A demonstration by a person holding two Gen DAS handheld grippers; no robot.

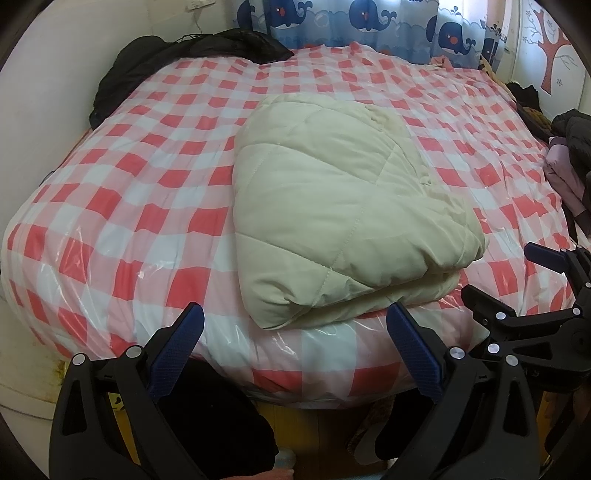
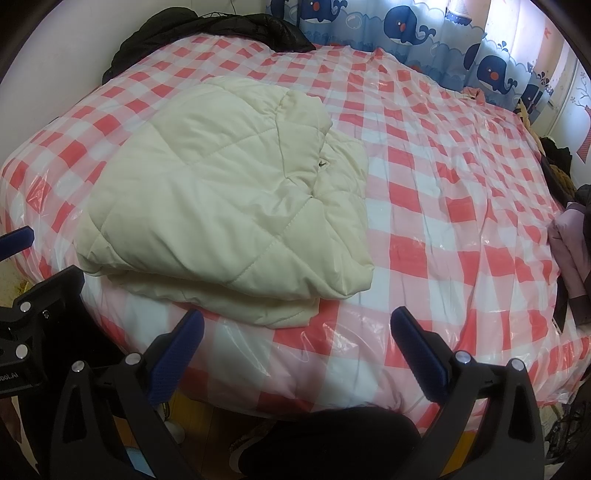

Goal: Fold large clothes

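Quilted jacket [image 1: 343, 206]: cream, folded into a thick bundle, centre of the left view, near the bed's front edge.
Bed cover [image 1: 147, 177]: red-and-white check under glossy plastic.
Left gripper [image 1: 295, 354]: jaws wide apart, empty, bottom of frame.
Right gripper [image 2: 297, 350]: likewise spread, empty.
Dark clothing [image 1: 184, 55]: heaped upper left, shape unclear.
Whale curtain [image 1: 351, 22]: cut off at top.

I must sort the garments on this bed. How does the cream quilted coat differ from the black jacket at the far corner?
The cream quilted coat is folded into a neat bundle; the black jacket lies crumpled. The coat sits near the front edge of the checked bed cover; the jacket is pushed against the wall. Both look padded and rest on the bed, and no claw touches either.
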